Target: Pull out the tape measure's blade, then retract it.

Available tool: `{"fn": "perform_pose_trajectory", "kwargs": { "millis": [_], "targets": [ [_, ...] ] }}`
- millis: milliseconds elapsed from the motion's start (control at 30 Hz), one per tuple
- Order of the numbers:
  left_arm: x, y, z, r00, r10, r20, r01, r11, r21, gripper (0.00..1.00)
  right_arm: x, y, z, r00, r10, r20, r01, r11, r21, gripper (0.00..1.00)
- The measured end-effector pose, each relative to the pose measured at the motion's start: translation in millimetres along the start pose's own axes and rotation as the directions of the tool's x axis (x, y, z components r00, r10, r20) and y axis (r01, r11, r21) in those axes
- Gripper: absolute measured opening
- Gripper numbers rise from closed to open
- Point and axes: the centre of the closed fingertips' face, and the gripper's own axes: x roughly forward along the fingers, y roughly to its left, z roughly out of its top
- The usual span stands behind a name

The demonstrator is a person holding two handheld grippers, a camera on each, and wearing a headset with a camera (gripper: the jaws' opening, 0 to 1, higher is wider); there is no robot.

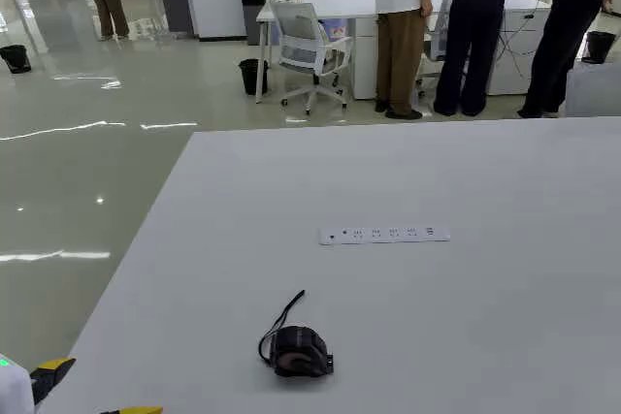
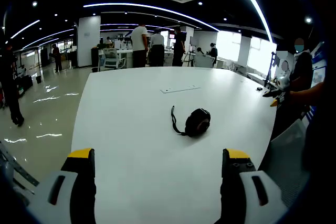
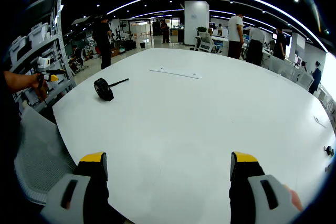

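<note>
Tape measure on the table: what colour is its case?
The tape measure is black; the left gripper view shows it best.

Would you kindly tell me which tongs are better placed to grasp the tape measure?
Left: the tape measure lies nearly straight ahead of the open left tongs; from the right tongs it sits farther off, sideways.
</note>
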Motion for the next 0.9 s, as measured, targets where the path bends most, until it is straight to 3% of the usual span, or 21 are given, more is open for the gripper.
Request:
{"fn": "perform_pose_trajectory", "kwargs": {
  "millis": [467, 900],
  "targets": [
    [5.9, -2.8, 6.1, 0.9999, -0.013, -0.003, 0.013, 1.000, 0.021, 0.99, -1.6, -0.1, -6.3, 0.9998, 0.003, -0.020, -0.003, 1.000, 0.015, 0.99],
    [9.9, -2.8, 4.6, 0.9996, -0.020, -0.019, 0.021, 0.999, 0.031, 0.99, 0.5, -6.0, -3.4, 0.9997, -0.023, 0.009, 0.024, 0.999, -0.021, 1.00]
  ]
}}
